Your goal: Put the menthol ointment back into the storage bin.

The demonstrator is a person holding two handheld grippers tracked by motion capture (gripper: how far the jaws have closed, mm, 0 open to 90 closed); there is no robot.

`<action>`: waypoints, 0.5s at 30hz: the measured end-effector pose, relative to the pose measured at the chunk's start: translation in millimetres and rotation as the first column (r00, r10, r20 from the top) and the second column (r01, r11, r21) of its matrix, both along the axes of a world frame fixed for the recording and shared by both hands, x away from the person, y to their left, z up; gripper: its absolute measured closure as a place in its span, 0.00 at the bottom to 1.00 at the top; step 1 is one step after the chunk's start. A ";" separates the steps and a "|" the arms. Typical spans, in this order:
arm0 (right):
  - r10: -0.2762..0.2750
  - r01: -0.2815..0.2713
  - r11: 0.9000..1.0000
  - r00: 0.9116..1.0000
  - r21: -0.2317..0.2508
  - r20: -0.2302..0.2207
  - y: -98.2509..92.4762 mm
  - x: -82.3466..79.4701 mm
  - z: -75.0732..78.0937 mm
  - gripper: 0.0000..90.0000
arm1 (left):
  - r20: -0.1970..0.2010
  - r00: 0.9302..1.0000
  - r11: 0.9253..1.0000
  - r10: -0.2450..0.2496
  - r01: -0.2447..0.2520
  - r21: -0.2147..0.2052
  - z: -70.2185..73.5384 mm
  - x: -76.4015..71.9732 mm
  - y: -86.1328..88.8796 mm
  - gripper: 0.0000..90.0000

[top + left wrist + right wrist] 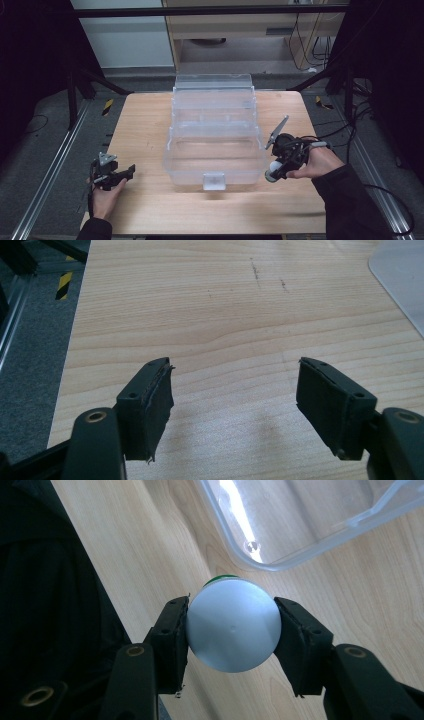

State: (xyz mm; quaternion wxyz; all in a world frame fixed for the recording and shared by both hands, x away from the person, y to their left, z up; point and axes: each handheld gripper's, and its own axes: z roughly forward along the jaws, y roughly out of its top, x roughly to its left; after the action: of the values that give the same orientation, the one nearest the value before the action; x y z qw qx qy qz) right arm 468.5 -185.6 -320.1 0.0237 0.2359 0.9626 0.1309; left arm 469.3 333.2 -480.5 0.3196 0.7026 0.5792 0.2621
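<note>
the right claw (231,630) grips a white round-bottomed bottle (232,625) at the frame's lower right, beside the clear box (215,150); next, i'd judge, lift it over the rim, while the left claw (235,400) rests wide and empty.

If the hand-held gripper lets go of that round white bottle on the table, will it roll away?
Probably, if it lands on its side: the bottle looks round between the pads of the right hand-held gripper, and the table is smooth, flat wood. Its glossy bottom may be slippery. It seems stiff, since the squeeze leaves no dent.
</note>
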 end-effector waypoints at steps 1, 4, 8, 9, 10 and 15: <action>0.000 0.000 1.000 1.000 0.000 0.000 0.0 0.0 0.0 0.56 | 0.000 1.000 1.000 0.000 0.000 0.000 0.0 0.0 0.0 0.34; -0.012 0.012 1.000 1.000 0.015 0.013 2.5 5.4 8.9 0.56 | 0.001 1.000 1.000 -0.001 0.001 0.000 0.0 0.0 -0.2 0.34; -0.009 0.008 1.000 1.000 0.022 0.026 8.7 12.2 17.5 0.56 | -0.001 1.000 1.000 -0.001 0.001 0.000 -0.1 0.2 -0.1 0.34; -0.007 0.006 1.000 1.000 0.027 0.030 9.7 13.9 18.4 0.56 | 0.000 1.000 1.000 -0.002 0.002 -0.001 -0.1 0.2 -0.1 0.34; -0.007 0.006 1.000 1.000 0.027 0.030 9.7 13.9 18.4 0.56 | 0.000 1.000 1.000 -0.002 0.002 -0.001 -0.1 0.2 -0.1 0.34; -0.007 0.006 1.000 0.999 0.022 0.040 21.3 26.1 20.8 0.56 | 0.003 1.000 1.000 0.000 0.000 -0.003 0.1 0.2 0.6 0.34</action>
State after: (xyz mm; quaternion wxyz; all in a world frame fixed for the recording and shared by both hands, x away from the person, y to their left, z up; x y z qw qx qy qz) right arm 494.6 -164.3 -299.2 0.0407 0.2365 0.9598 0.1458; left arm 469.5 333.8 -480.4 0.3217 0.7017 0.5791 0.2623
